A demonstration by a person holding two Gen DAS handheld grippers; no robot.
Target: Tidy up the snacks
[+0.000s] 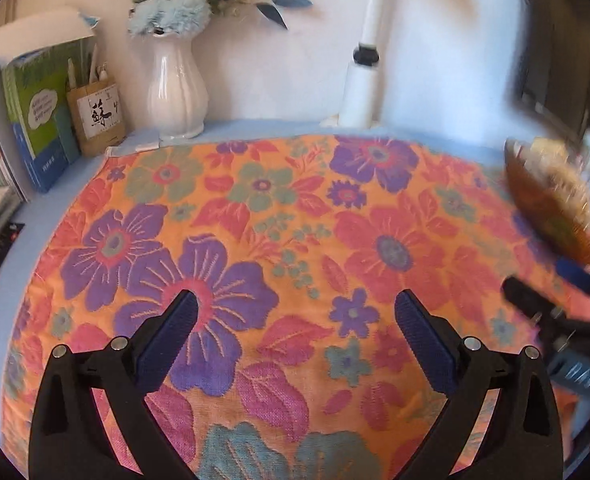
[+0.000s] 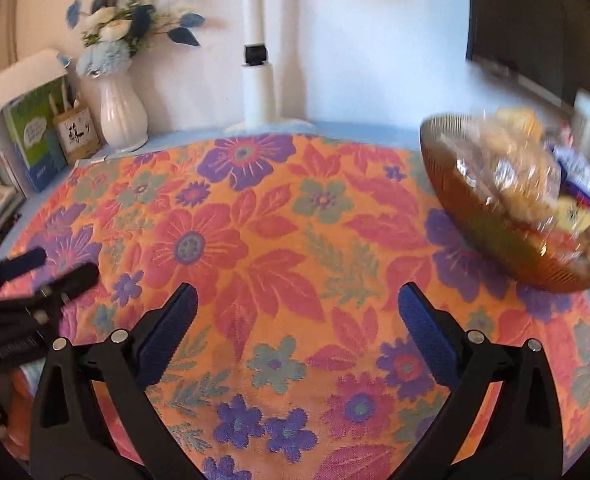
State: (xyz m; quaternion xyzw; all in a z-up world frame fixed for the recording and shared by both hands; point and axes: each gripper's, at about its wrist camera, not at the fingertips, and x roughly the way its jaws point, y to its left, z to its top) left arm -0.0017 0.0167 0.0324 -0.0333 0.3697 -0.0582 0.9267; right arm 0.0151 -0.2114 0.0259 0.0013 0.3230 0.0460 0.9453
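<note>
Bright, soft daylight; fisheye-bent edges, right side motion-blurred.

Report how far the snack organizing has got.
Done, by the look of it: wrapped snacks already sit piled in the amber bowl at the cloth's far right. In hand: nothing; the left gripper and right gripper both hang open over the bare floral tablecloth. Left: no loose snacks show on the cloth, so little seems to remain.

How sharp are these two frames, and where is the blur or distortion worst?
Left wrist: floral cloth fairly sharp, amber bowl smeared at the right edge. Right wrist: bowl of wrapped snacks motion-blurred, vase crisp. Both show fisheye bending and dark corners.
</note>
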